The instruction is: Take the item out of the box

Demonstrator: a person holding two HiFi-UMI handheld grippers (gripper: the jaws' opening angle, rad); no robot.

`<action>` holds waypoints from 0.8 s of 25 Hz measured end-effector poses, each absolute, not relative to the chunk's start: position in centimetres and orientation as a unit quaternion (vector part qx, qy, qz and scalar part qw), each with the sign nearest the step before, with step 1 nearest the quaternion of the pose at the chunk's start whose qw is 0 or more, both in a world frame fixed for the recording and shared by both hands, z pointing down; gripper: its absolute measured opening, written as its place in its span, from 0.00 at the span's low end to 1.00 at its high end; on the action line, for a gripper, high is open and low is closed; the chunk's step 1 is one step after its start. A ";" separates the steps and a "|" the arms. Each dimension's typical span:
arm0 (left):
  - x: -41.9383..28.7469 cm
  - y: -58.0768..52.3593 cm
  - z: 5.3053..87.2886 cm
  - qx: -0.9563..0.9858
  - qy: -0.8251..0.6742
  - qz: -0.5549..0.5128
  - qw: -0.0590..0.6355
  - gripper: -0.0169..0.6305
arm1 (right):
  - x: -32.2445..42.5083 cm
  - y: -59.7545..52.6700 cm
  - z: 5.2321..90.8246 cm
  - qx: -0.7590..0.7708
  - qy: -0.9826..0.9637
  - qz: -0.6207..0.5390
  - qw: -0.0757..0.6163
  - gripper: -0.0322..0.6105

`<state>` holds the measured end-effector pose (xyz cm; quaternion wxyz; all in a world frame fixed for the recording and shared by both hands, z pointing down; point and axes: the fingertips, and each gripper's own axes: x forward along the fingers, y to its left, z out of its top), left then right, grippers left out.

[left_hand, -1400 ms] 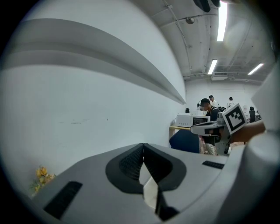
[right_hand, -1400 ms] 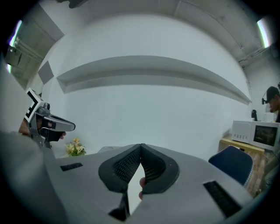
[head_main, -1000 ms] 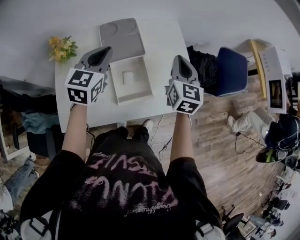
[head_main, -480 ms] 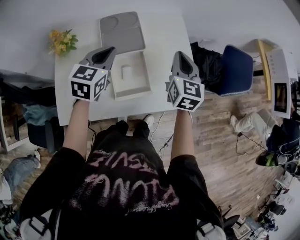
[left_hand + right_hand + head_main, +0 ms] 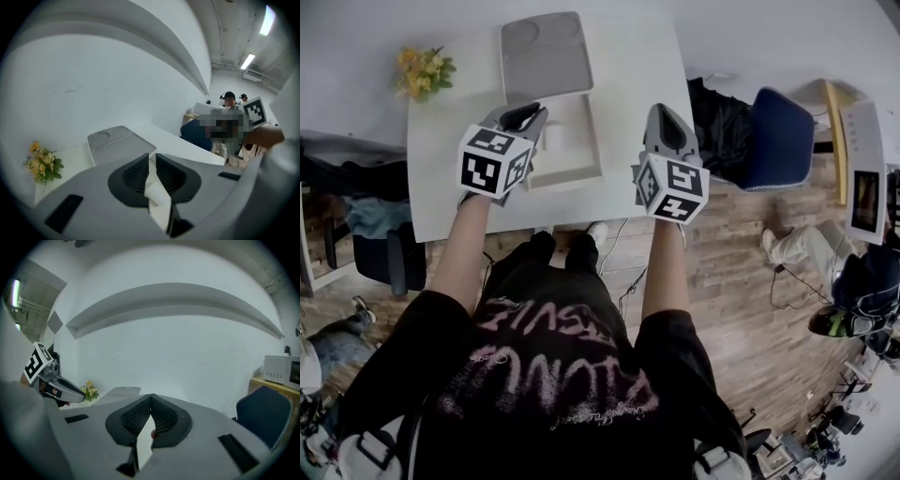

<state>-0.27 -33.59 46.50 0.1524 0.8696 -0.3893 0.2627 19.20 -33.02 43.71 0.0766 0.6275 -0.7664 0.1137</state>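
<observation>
On the white table (image 5: 450, 178) lies an open shallow white box (image 5: 581, 174) with a small white item (image 5: 553, 139) in its middle recess. The box's grey lid (image 5: 542, 52) lies flat just beyond it, and also shows in the left gripper view (image 5: 117, 143). My left gripper (image 5: 537, 113) hangs over the box's left edge, close to the item. Its jaws (image 5: 151, 155) have just been opening and stand a narrow slit apart with nothing between them. My right gripper (image 5: 661, 110) hovers to the right of the box, its jaws (image 5: 151, 395) shut and empty.
A bunch of yellow flowers (image 5: 422, 75) sits at the table's far left corner. A blue chair (image 5: 778, 141) stands to the right of the table, with dark clothing beside it. A white wall rises behind the table. People stand in the room's background.
My left gripper has come down and to the right, from beside the box to over its left edge. The right gripper has sunk only a little.
</observation>
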 end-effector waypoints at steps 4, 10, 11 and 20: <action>-0.2 -33.3 48.1 0.864 -0.385 0.274 0.171 0.09 | 19.2 -33.1 44.7 0.625 -0.766 0.123 0.081 0.06; -0.2 -33.1 50.8 0.851 -0.384 0.302 0.192 0.12 | 19.1 -33.5 46.4 0.622 -0.767 0.132 0.088 0.06; -0.2 -33.0 51.2 0.849 -0.382 0.306 0.197 0.13 | 19.1 -33.4 46.8 0.621 -0.767 0.135 0.089 0.06; -0.1 -32.1 55.7 0.812 -0.376 0.375 0.243 0.24 | 19.4 -33.0 50.2 0.614 -0.766 0.160 0.106 0.06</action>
